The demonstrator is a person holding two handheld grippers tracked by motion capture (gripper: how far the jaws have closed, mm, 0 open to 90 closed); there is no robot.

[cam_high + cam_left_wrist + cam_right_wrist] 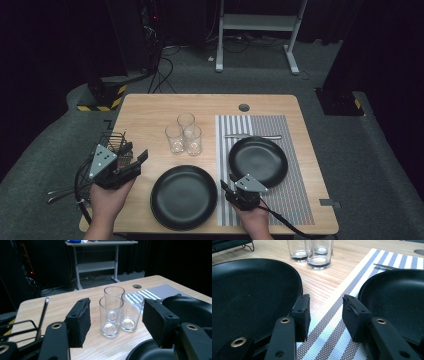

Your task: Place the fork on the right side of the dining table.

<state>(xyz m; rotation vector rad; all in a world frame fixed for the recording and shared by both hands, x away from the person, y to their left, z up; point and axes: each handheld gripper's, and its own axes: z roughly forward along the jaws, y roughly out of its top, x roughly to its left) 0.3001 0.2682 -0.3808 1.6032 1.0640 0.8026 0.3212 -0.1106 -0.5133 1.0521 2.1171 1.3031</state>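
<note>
The right tool [231, 189] rests low over the striped grey-and-white woven placemat [295, 200], its jaws parted with nothing between them. Taking that placemat as the landmark: a round black plate [258, 161] lies on it, just beyond the right tool; a second round black plate [184, 197] sits on the light wooden worktop [150, 115] just off its left edge. Three clear drinking glasses [184, 133] cluster farther left and back. The left tool [137, 162], released and empty, hovers well left of the placemat, beside a black wire rack [111, 140].
</note>
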